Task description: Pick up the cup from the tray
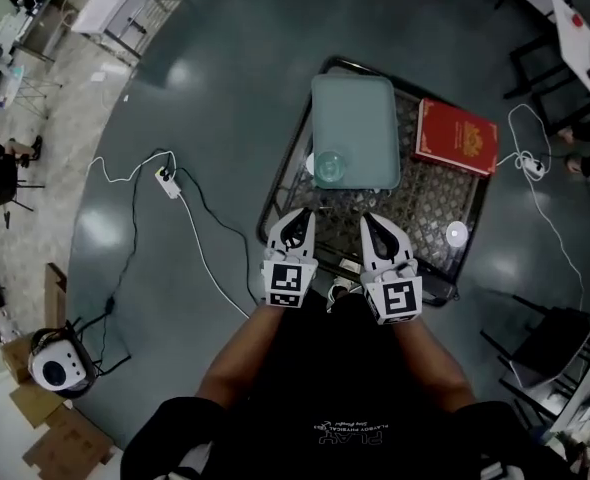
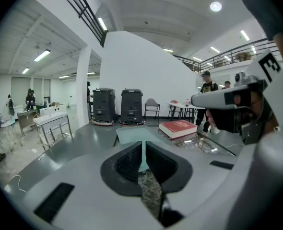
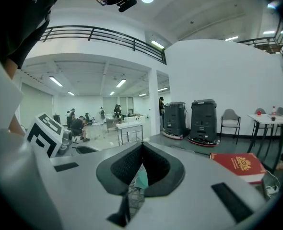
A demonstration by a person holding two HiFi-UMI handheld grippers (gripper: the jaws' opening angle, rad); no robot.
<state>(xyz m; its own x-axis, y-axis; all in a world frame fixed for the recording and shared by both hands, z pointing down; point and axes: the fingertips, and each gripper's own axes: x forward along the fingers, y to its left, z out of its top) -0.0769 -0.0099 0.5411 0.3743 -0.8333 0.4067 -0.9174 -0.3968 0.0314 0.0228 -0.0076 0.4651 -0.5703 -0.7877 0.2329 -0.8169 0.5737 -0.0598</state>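
The pick is not starting yet: the cup [image 1: 329,166] is sitting at the near left corner of the tray [image 1: 360,108] on the desk [image 1: 435,203]. The left claw [image 1: 299,218] and right claw [image 1: 371,222] are hovering just near of it, both pinched closed and gripping nothing.

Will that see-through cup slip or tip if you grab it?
The cup looks clear and smooth, so probably slippery. It seems small, so likely light, easy to tip. It stands by the tray edge, so a push might slide it off.
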